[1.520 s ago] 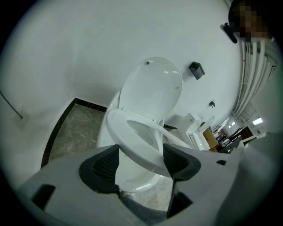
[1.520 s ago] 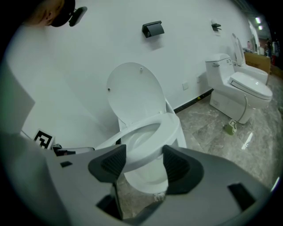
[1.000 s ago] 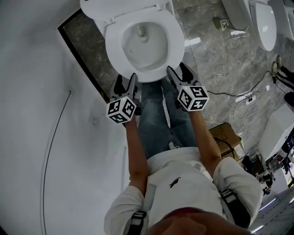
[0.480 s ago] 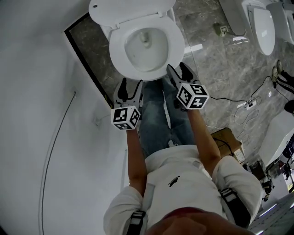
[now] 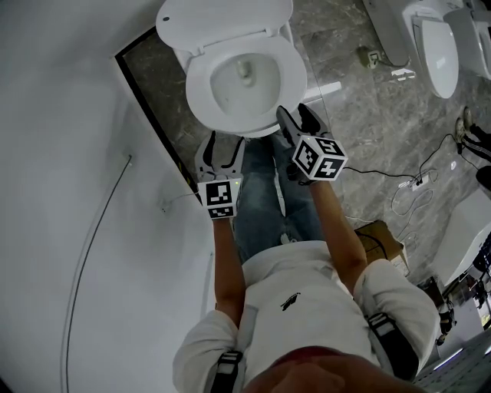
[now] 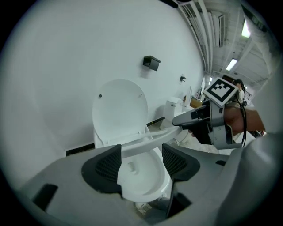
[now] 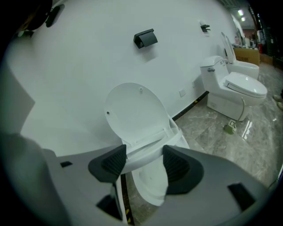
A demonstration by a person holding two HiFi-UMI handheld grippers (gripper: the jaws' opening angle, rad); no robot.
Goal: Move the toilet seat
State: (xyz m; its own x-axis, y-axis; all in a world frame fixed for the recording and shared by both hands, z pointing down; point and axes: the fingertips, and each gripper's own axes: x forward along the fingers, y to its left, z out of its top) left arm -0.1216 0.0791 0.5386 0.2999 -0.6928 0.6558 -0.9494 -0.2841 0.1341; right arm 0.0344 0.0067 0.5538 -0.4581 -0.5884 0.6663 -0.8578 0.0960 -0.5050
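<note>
Just ahead of your right claw (image 5: 293,113), the toilet seat (image 6: 140,143) hangs part-raised. Its front rim appears to rest across that claw's spread jaws, clear of the bowl (image 5: 242,80) below and short of the upright lid (image 5: 222,19) beyond. Your left claw (image 5: 224,143), also wide and empty, sits short of the rim. The lift looks roughly half done.

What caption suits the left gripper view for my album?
Beyond the open jaws of the left gripper, the right gripper meets the front edge of the partly raised toilet seat, lid upright behind.
</note>
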